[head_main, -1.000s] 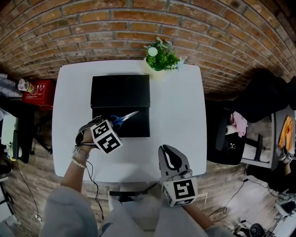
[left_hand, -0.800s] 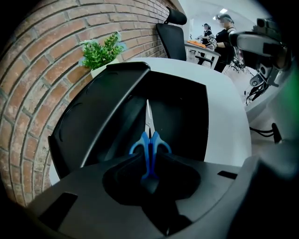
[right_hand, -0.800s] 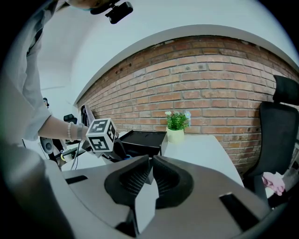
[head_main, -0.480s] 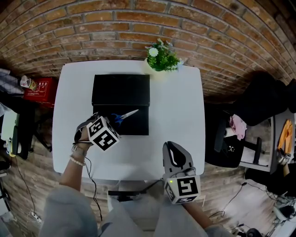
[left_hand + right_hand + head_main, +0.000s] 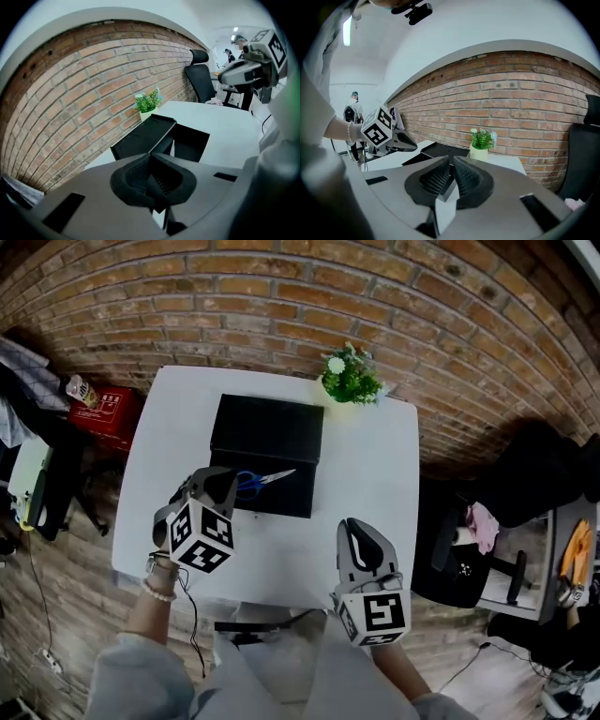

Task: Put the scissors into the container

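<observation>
The blue-handled metal scissors (image 5: 263, 480) lie inside the black rectangular container (image 5: 267, 427), in its near open section. The blades point right and the handles point left. The container sits on the far left part of the white desk (image 5: 367, 465). Its lid section lies opened out towards the far side.

Left hand-held gripper (image 5: 225, 484) (image 5: 153, 180): the jaws are closed pad against pad, and its own view shows nothing between them. In the head view the jaw tips sit at the near left corner of the container, just beside the scissor handles. Contact with the handles cannot be confirmed. The person's left hand (image 5: 167, 519) holds the gripper body from the left. The forearm runs from the near edge of the desk, and a beaded bracelet (image 5: 157, 570) sits on the wrist.

Right hand-held gripper (image 5: 356, 529) (image 5: 450, 180): the jaws are closed and empty. It is held over the near right part of the desk, well apart from the container. Its jaws point towards the far side.

A small potted green plant (image 5: 351, 379) (image 5: 482, 139) stands at the far edge of the desk, just right of the container. A red brick wall (image 5: 281, 296) runs behind the desk.
</observation>
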A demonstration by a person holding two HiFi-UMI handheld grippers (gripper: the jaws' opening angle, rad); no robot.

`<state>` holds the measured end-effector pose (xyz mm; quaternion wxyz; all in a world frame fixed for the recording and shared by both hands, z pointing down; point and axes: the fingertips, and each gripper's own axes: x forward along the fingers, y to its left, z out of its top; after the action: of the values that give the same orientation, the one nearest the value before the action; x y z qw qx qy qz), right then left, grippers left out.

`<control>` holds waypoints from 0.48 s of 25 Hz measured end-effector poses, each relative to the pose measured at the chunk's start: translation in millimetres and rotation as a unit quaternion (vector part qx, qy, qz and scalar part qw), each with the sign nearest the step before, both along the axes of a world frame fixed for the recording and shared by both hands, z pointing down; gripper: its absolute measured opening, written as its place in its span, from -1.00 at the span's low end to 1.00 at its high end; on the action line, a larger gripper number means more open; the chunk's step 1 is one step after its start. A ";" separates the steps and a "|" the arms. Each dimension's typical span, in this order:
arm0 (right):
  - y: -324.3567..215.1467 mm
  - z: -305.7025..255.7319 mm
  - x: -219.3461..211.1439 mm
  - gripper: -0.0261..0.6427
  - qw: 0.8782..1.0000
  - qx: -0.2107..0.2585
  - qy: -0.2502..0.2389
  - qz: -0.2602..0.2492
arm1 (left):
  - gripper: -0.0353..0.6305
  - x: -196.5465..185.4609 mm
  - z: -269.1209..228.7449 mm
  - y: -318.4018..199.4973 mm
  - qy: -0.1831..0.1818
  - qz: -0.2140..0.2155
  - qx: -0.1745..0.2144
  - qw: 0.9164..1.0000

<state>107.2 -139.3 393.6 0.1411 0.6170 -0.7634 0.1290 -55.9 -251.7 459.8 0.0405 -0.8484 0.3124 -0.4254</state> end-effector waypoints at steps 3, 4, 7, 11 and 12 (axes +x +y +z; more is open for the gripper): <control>-5.3 -13.4 -8.0 -0.75 1.000 0.016 0.005 -0.022 | -0.84 -5.1 -30.0 9.0 0.041 -0.028 0.025 0.998; -5.9 -17.9 -9.7 -0.75 0.999 0.021 0.007 -0.028 | -0.84 -5.2 -39.5 13.1 0.057 -0.036 0.031 0.997; -6.7 -30.7 -16.4 -0.75 0.998 0.036 0.009 -0.044 | -0.84 -6.8 -67.0 27.1 0.101 -0.055 0.045 0.992; -9.0 -44.1 -23.4 -0.75 0.997 0.051 0.006 -0.063 | -0.84 -10.3 -102.0 45.0 0.146 -0.079 0.068 0.984; -9.4 -46.9 -24.1 -0.75 0.996 0.053 0.006 -0.067 | -0.84 -10.8 -110.2 48.9 0.157 -0.085 0.074 0.981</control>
<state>83.1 -148.7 346.7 0.1212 0.5722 -0.8077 0.0745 -66.7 -202.8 349.5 0.0174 -0.8698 0.4162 -0.2644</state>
